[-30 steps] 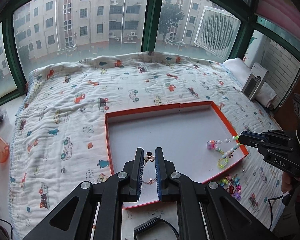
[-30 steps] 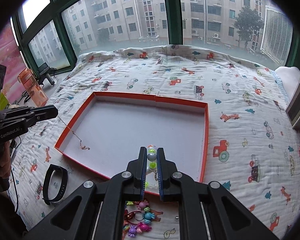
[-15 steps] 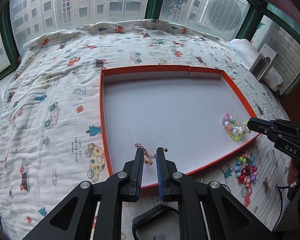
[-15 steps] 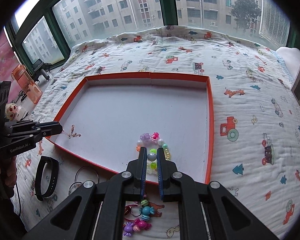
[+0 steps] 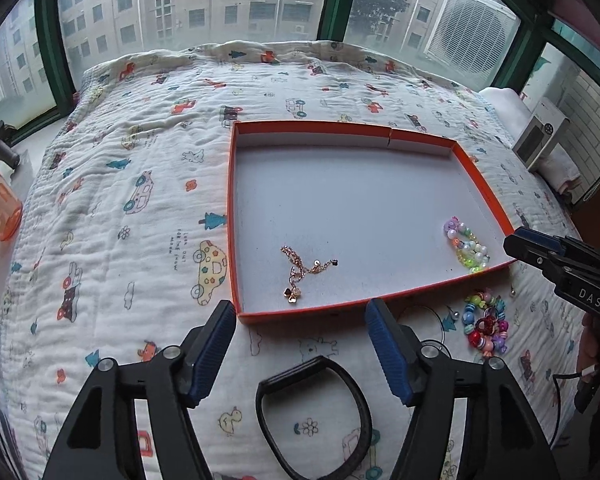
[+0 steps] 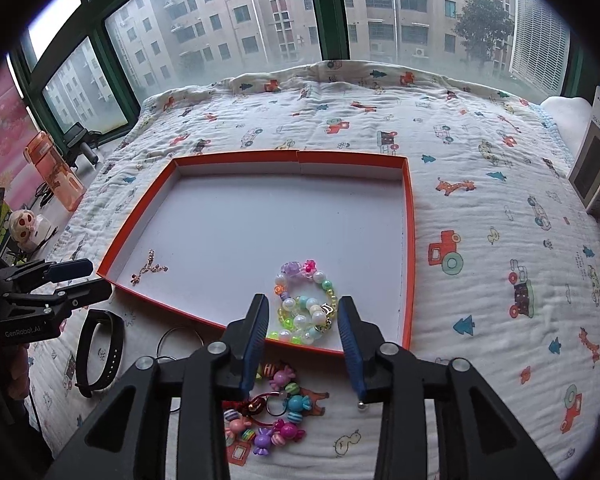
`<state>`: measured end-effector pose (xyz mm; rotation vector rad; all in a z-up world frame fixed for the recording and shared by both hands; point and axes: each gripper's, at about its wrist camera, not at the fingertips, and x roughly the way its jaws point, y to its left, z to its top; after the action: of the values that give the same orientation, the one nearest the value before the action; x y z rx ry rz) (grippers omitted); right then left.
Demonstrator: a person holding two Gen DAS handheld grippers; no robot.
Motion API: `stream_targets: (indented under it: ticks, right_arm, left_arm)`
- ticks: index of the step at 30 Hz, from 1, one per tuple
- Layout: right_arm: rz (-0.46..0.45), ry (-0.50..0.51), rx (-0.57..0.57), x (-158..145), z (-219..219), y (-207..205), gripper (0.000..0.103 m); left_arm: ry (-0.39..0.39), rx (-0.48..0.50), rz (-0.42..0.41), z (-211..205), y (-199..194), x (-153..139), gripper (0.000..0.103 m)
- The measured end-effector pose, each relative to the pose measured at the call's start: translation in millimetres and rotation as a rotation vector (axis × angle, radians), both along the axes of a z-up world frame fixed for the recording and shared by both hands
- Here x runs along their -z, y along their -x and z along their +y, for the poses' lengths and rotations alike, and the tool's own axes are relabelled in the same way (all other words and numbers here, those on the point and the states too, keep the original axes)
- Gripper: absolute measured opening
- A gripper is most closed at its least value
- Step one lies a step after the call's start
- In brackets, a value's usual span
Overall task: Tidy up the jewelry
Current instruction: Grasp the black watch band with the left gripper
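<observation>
An orange-rimmed tray (image 5: 416, 135) (image 6: 409, 216) lies on the printed quilt. A thin gold chain necklace (image 5: 303, 271) (image 6: 147, 267) rests loose on the tray floor near its front left corner. A pastel bead bracelet (image 5: 467, 245) (image 6: 306, 308) lies free at the tray's front right. My left gripper (image 5: 300, 314) hovers over the tray's near rim, its jaws opening, nothing between them. My right gripper (image 6: 303, 312) stands just above the bead bracelet, jaws opening, the pads clear of the beads.
A black wristband (image 5: 312, 412) (image 6: 100, 354) lies on the quilt in front of the tray. A heap of candy-coloured beads (image 5: 485, 322) (image 6: 270, 412) and thin wire hoops (image 6: 179, 340) lie beside it. An orange bottle (image 6: 54, 170) stands left, a white box (image 6: 596, 164) right.
Both grippers lowered their pieces into the tray and went from shut to open. The gold necklace and the bead bracelet now lie released on the tray floor.
</observation>
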<state>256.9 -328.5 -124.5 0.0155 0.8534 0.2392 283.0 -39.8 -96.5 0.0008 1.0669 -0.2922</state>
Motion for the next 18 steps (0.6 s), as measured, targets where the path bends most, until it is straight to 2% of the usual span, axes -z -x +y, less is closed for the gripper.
stream_targets:
  ticks: [7,9,14,18]
  right_arm:
    - [-0.011,-0.021,0.002,-2.3,-1.2,18.8,0.047]
    - [-0.01,-0.015,-0.002,-0.7,-0.6,23.9,0.048]
    - [-0.006,0.02,-0.023,3.6,1.3,31.8,0.048]
    - [0.004,0.019,-0.019,7.4,-1.8,33.8,0.048]
  left_arm:
    - [0.05,-0.122,0.056,4.7,29.1,6.7,0.075]
    - [0.044,-0.148,0.059,2.9,34.3,11.2,0.075]
    - [0.018,-0.167,0.057,-2.4,41.0,19.1,0.075]
    - [0.027,-0.183,0.072,-1.0,40.2,23.2,0.075]
